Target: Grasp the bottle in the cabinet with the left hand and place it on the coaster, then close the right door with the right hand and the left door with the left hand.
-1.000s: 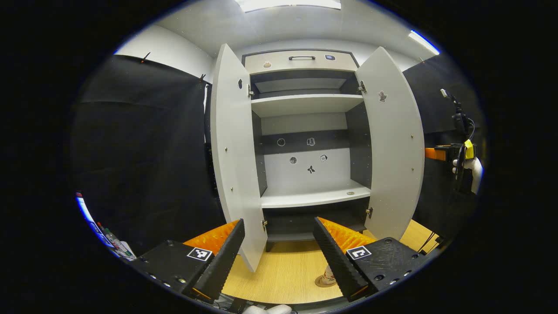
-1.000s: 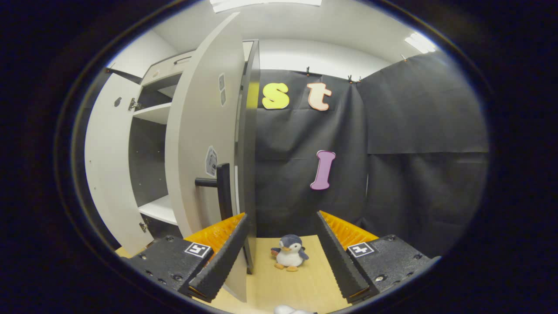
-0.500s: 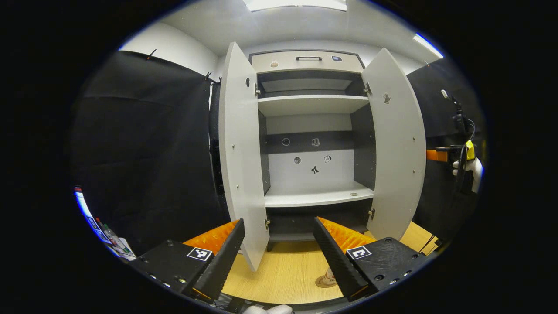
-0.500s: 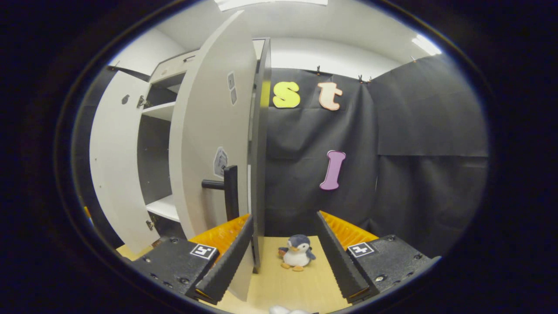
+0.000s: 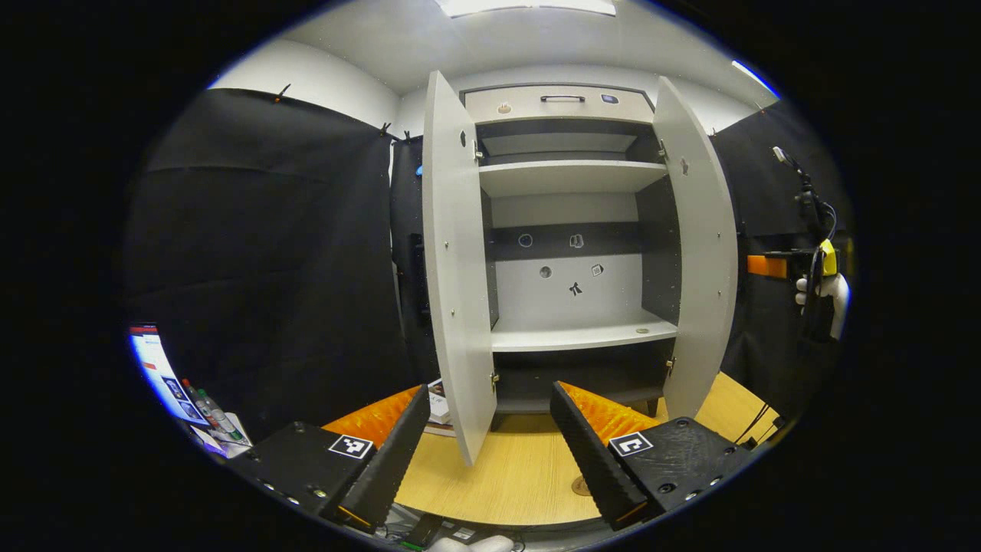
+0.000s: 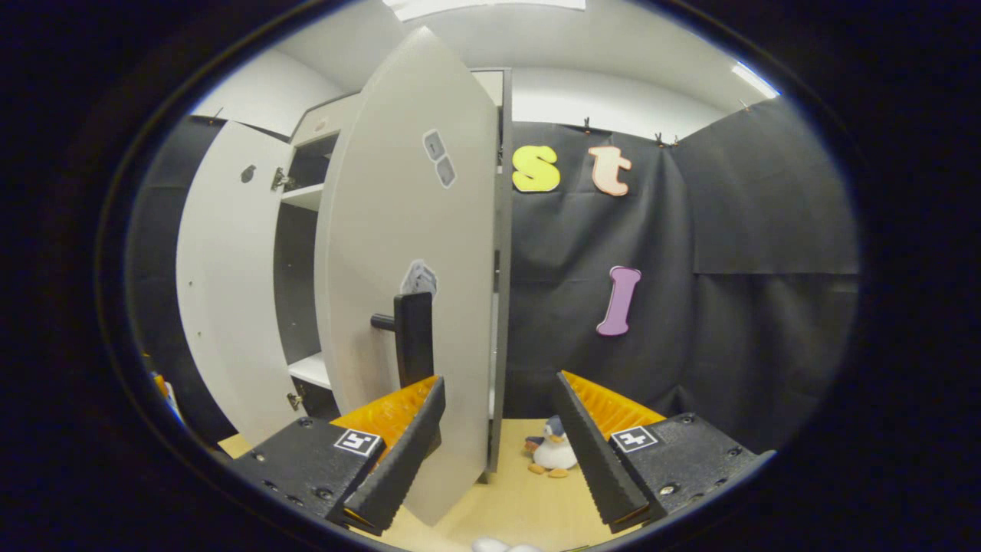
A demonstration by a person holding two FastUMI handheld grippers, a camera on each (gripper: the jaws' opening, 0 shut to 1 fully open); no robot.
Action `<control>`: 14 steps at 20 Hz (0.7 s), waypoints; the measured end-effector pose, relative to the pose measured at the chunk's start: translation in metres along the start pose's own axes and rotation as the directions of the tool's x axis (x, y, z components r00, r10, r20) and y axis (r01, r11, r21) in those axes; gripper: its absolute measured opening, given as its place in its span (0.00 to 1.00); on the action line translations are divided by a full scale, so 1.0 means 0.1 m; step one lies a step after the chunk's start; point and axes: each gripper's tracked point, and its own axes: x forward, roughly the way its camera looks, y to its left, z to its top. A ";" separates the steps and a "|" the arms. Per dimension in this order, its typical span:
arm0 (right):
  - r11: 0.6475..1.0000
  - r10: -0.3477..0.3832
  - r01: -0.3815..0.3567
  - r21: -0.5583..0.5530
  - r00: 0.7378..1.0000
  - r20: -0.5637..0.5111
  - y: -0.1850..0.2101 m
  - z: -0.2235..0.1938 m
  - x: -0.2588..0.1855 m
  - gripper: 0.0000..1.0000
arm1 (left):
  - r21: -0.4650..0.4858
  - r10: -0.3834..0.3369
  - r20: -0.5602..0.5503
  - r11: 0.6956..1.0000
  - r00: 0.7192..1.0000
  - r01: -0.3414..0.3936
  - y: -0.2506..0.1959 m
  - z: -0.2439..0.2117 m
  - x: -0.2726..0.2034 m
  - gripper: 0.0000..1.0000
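The cabinet [image 5: 571, 230] stands on the table [image 5: 506, 483] with both doors ajar. Your right gripper [image 6: 498, 452] sits open just beside the right door [image 6: 406, 307], near its handle [image 6: 412, 337]. Your left gripper [image 5: 487, 452] is open, facing the left door [image 5: 456, 268], with the coaster [image 5: 580, 485] beside its finger.

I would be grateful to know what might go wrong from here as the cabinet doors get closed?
1. The right tongs stand open at the right door, its edge between the fingers; a push could catch the door handle.
2. The toy penguin sits close by on the tabletop and could be knocked.
3. The left door is wide open; the left tongs have far to swing it.
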 end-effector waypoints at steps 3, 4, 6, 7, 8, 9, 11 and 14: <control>0.999 0.036 -0.036 0.002 0.999 0.005 0.27 0.00 0.09 0.95 | -0.004 0.021 -0.003 1.000 1.000 -0.021 0.08 0.00 -0.05 0.96; 0.999 0.044 -0.044 0.006 0.999 0.009 0.36 0.00 0.14 0.95 | -0.006 0.026 -0.002 1.000 1.000 -0.027 0.10 0.01 -0.07 0.96; 0.997 0.074 -0.074 0.003 0.997 0.007 0.56 0.00 0.23 0.94 | -0.008 0.035 -0.001 0.999 0.999 -0.035 0.15 0.00 -0.10 0.96; 0.996 0.085 -0.085 0.003 0.996 0.004 0.64 0.00 0.28 0.91 | -0.009 0.038 -0.003 0.999 0.999 -0.038 0.16 -0.01 -0.11 0.96; 0.996 0.092 -0.092 0.005 0.996 -0.004 0.70 -0.01 0.32 0.95 | -0.011 0.037 -0.003 0.999 0.999 -0.037 0.17 0.00 -0.13 0.96; 0.996 0.094 -0.094 0.006 0.996 0.000 0.73 0.00 0.33 0.96 | -0.011 0.037 -0.001 0.999 0.999 -0.037 0.18 0.01 -0.12 0.96; 0.997 0.082 -0.082 0.004 0.996 0.022 0.72 0.07 0.30 0.98 | -0.011 0.039 -0.001 0.999 0.999 -0.039 0.19 0.01 -0.12 0.96; 0.998 0.064 -0.065 0.007 0.997 0.039 0.66 0.13 0.18 0.99 | -0.020 0.034 0.001 0.999 0.999 -0.034 0.19 0.01 -0.13 0.96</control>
